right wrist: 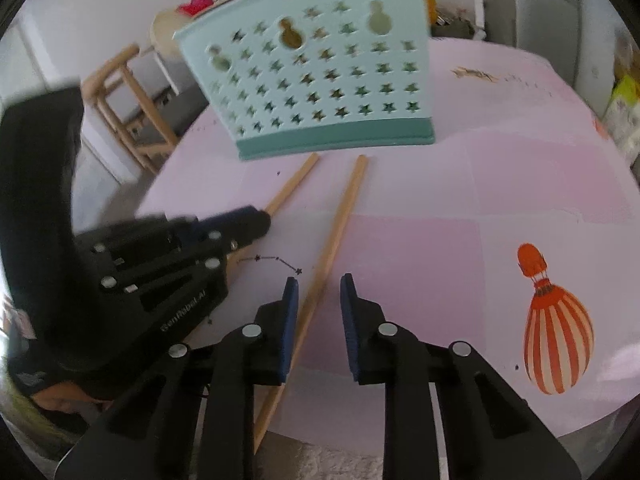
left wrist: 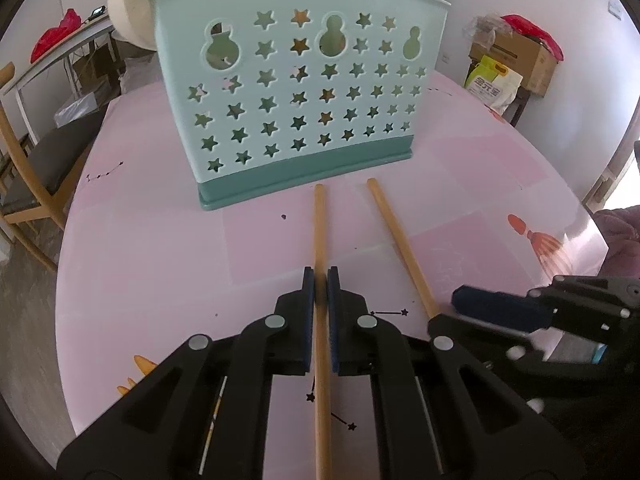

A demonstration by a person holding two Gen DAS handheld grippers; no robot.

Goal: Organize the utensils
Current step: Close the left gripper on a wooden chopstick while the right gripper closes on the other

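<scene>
Two wooden chopsticks lie on the pink table in front of a mint-green utensil holder (left wrist: pixel 296 92) with star-shaped holes, also in the right wrist view (right wrist: pixel 320 72). My left gripper (left wrist: pixel 321 280) is shut on the left chopstick (left wrist: pixel 320 232), which runs back between its fingers. The right chopstick (left wrist: pixel 400 240) lies free beside it. In the right wrist view my right gripper (right wrist: pixel 319 286) is open, its jaws either side of the right chopstick (right wrist: pixel 336 232) near its lower part. The left gripper (right wrist: pixel 256 222) shows at left, over the left chopstick (right wrist: pixel 294 182).
The pink tablecloth (right wrist: pixel 480 200) carries a printed red-striped balloon (right wrist: pixel 554 332). Wooden chairs (left wrist: pixel 24 168) stand at the table's left. Cardboard boxes and bags (left wrist: pixel 512 68) sit behind at right. A white bowl-shaped object (left wrist: pixel 128 4) is behind the holder.
</scene>
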